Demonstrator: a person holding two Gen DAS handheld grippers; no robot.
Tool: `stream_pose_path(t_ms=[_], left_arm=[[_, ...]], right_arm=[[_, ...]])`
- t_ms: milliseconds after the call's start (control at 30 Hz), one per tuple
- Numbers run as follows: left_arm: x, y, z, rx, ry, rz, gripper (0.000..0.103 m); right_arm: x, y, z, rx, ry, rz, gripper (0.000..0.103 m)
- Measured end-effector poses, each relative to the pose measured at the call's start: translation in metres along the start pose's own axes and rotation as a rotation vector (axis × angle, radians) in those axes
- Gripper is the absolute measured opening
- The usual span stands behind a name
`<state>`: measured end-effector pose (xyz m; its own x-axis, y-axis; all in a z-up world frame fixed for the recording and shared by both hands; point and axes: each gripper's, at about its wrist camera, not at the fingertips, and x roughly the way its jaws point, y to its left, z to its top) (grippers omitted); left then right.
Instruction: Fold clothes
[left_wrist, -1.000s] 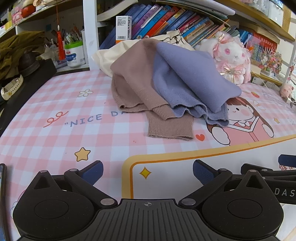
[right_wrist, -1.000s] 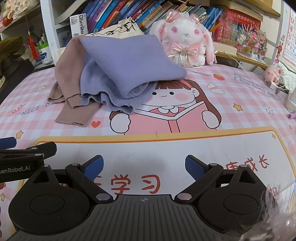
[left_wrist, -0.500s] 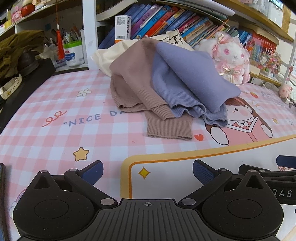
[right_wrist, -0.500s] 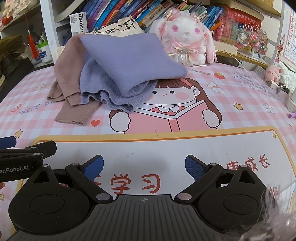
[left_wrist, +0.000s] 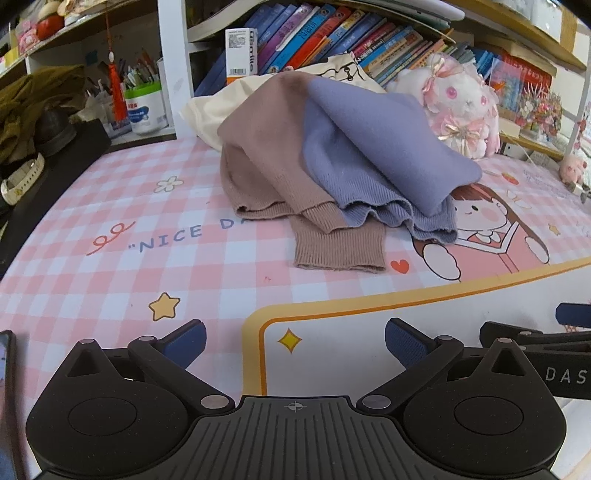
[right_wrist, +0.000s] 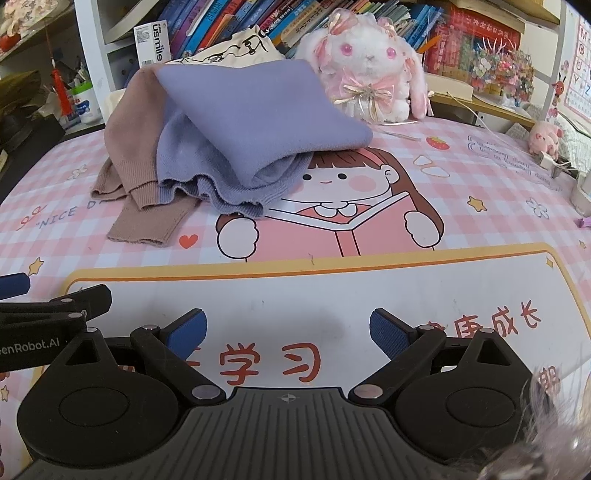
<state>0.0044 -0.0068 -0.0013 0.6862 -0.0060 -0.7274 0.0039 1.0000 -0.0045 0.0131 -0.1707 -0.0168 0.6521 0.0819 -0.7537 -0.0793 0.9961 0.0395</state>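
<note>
Left gripper (left_wrist: 294, 338): jaws apart, nothing held, hovering over the near mat (left_wrist: 110, 266). Two-tone sweater (left_wrist: 332, 162) is seen heaped at the far centre of the mat, tan half left, lilac half right, one tan cuff (left_wrist: 340, 247) trailing nearer. Right gripper (right_wrist: 288, 326): jaws apart, empty. No fold is judged made; spreading and folding all remain.

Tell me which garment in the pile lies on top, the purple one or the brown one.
The purple sweater: its smooth folded panel drapes over the heap, while the brown sweater sits beneath and left of it, a ribbed cuff trailing onto the mat.
</note>
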Motion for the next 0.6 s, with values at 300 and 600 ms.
stream_pose_path(t_ms=[300, 600], left_arm=[[-0.003, 0.005, -0.001, -0.022, -0.021, -0.050, 0.103], [-0.010, 0.013, 0.000, -0.075, -0.059, -0.115, 0.103]], right_arm=[[0.002, -0.016, 0.002, 0.090, 0.012, 0.065, 0.096], [0.024, -0.048, 0.059, 0.366, -0.032, 0.289, 0.092]])
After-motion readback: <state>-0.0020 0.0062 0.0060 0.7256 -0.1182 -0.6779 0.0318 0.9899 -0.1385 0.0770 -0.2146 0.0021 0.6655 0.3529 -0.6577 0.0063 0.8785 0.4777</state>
